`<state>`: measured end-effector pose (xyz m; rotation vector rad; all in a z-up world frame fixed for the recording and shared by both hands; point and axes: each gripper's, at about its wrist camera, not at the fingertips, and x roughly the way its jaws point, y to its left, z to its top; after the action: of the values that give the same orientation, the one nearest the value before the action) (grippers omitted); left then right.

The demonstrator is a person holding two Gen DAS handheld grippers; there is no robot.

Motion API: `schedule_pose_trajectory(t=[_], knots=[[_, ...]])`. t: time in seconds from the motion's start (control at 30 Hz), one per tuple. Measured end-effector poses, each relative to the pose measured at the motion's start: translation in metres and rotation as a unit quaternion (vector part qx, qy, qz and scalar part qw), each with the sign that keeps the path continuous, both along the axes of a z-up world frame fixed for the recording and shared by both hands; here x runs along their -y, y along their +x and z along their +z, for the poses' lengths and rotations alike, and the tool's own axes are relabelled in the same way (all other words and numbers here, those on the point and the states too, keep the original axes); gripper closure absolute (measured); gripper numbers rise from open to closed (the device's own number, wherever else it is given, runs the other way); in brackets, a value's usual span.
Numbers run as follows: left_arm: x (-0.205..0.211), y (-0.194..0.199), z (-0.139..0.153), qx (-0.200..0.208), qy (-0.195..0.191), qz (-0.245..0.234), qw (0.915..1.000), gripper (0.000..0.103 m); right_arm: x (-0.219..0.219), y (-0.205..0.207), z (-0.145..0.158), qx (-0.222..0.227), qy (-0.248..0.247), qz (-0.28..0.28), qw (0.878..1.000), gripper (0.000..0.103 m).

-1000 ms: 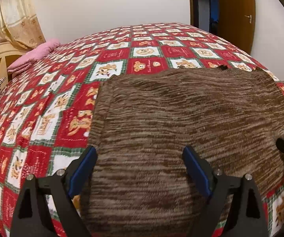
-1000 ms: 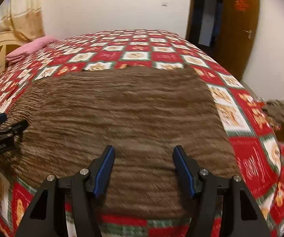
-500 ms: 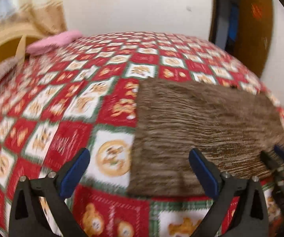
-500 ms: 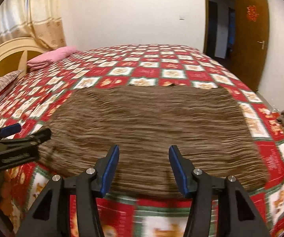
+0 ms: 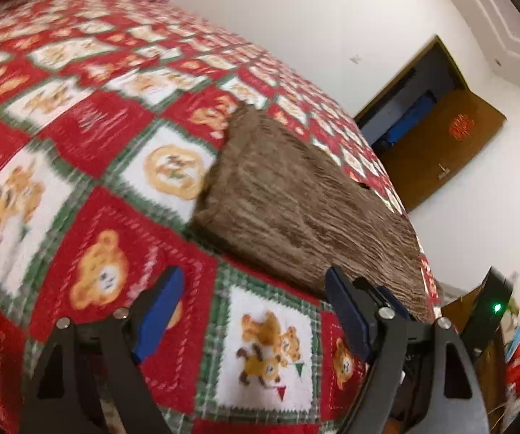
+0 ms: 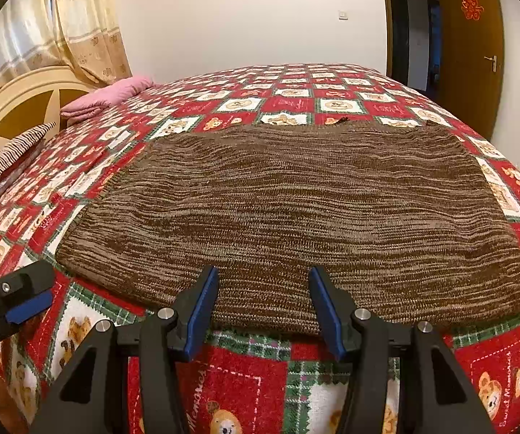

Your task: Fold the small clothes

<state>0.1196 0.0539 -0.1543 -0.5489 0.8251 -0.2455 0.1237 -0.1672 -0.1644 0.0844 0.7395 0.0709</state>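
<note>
Since a second ago the left gripper (image 5: 252, 311) has slid off the sweater (image 6: 296, 217) toward its left end and rolled, so the bed now sits tilted in its view; it is hovering over bare quilt (image 5: 79, 188) at the near edge, off the sweater's near left corner. Its jaws are standing wide and closing, with nothing but quilt pattern showing between the blue pads (image 5: 158, 311). The right gripper (image 6: 263, 303) has pulled back toward the near edge too, and its jaws have narrowed since then. They are now standing partly apart over the sweater's near hem, about midway along it; whether the pads (image 6: 202, 307) are touching the knit cannot be told, and no fabric is being pinched. In the right view the left gripper (image 6: 17, 296) is showing at the lower left, just beside the sweater's near left corner.

The sweater, a brown marled knit, is lying flat as a broad rectangle across the near half of the bed, its long side running along the near edge. Farther back a pink pillow (image 6: 108, 94) is resting at the far left corner by the headboard (image 6: 17, 105), with a striped pillow (image 6: 7, 159) nearer on the left edge. Beyond the bed, a brown door (image 6: 473, 47) is standing open at the far right.
</note>
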Motion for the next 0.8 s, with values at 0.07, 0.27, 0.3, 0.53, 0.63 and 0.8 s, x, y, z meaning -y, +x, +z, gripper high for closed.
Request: schedule_pose_trajectory(t=[0.07,0.27,0.3,0.53,0.63,0.8], knots=[[0.000,0.009,-0.001,0.002,-0.027,0.002,0.9996,0.020,0.000,0.001,0.001,0.001,0.001,0.001,1.000,0.049],[-0.009,0.048,-0.004,0.016,-0.074,0.025,0.9968,0.020,0.002,0.000,0.000,0.004,0.007,0.002,1.000,0.049],[-0.010,0.052,-0.004,0.018,-0.069,0.024,0.9971,0.020,0.002,0.000,0.000,0.005,0.009,0.002,1.000,0.049],[-0.029,0.071,-0.008,0.021,-0.092,0.044,0.9946,0.018,-0.001,0.000,0.000,0.005,-0.003,0.000,1.000,0.049],[-0.016,0.073,-0.006,0.023,-0.042,0.029,0.9984,0.019,-0.003,0.001,0.001,0.002,-0.013,0.000,1.000,0.049],[-0.002,0.076,-0.006,0.019,-0.055,-0.015,0.9982,0.024,-0.001,0.001,0.000,0.002,-0.007,0.000,1.000,0.049]])
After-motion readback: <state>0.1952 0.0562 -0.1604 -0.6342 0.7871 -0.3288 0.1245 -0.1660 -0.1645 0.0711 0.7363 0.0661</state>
